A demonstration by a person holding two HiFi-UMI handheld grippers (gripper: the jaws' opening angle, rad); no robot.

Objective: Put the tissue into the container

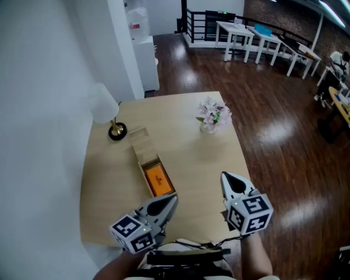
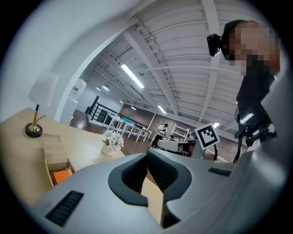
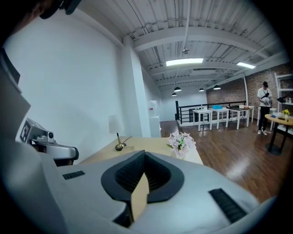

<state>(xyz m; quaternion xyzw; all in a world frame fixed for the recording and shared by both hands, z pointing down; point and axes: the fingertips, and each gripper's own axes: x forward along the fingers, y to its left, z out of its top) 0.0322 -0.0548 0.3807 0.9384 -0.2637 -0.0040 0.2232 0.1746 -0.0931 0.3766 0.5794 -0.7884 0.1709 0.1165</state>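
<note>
We saw a white wall beside the pale wooden desk, with a white-shaded lamp at its corner. A dark, glossy wood floor stretched to a row of white tables, a black railing and a brick wall. Strip lights glowed under the white ceiling.

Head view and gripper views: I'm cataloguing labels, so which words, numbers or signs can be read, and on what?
No text is readable.
Orange pack in the long wooden box: dark print, too blurred.
Red label on the clear water bottle: too small.
White marker cubes: black square patterns, no letters.
</note>
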